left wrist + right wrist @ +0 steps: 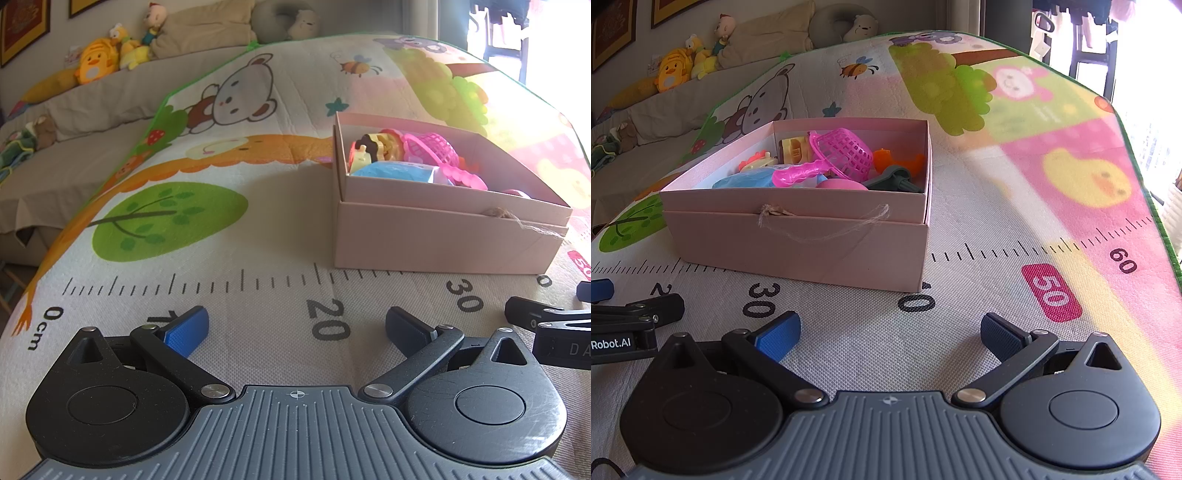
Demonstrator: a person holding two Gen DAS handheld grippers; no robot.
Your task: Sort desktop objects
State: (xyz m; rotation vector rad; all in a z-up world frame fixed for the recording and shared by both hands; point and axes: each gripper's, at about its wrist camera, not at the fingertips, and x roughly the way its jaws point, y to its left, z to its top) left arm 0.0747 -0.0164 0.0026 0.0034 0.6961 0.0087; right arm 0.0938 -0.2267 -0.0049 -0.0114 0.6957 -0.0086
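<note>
1. The box [798, 240] is pale pink, with a beige string loop on its near wall.
2. In the box, the basket [846, 155] is hot pink mesh, beside an orange toy [899, 162], a dark grey piece [892, 181] and a light blue one [746, 181].
3. The mat [849, 332] is off-white with a green rim, printed with black ruler marks, a green tree, an orange giraffe, a grey bear, a striped bee, and a yellow duck on pink towards its right edge.
4. The pads [777, 338] on each gripper are blue, on black fingers.
</note>
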